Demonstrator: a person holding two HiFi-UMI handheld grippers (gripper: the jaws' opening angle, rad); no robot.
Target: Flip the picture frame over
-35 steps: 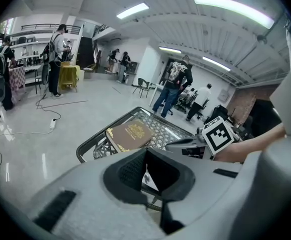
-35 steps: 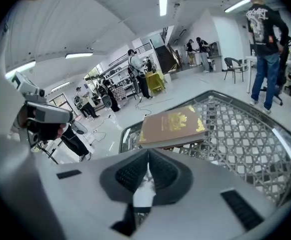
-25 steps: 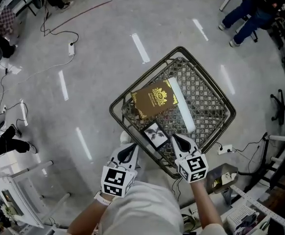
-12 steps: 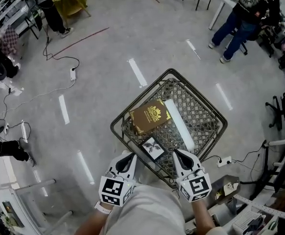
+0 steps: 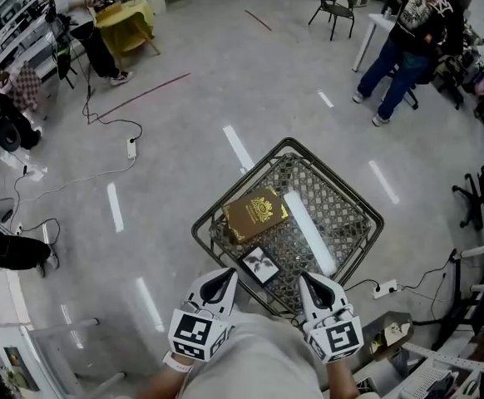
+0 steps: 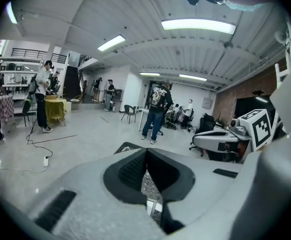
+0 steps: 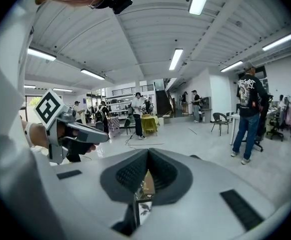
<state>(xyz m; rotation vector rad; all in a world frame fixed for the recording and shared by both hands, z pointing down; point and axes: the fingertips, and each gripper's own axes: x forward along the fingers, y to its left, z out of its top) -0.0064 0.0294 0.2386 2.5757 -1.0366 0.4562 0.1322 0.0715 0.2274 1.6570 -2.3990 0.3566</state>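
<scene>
Seemingly the flip was not yet begun: the picture frame [image 5: 260, 264] lay picture-up at the wire basket's [image 5: 342, 206] 6 o'clock corner, while left tool [image 5: 222, 279] and right tool [image 5: 309, 281] hovered nearby, each pressed together, empty.

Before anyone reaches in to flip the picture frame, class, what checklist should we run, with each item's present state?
1. Picture frame lies picture side up in the wire basket: ok.
2. Nothing rests on the frame; gold box and white tube lie beside it: ok.
3. Left gripper jaws open for a grasp: not ok, shut.
4. Right gripper jaws open: not ok, shut.
5. Both grippers empty: ok.
6. Room under the frame's edge for a jaw: cannot tell.
</scene>
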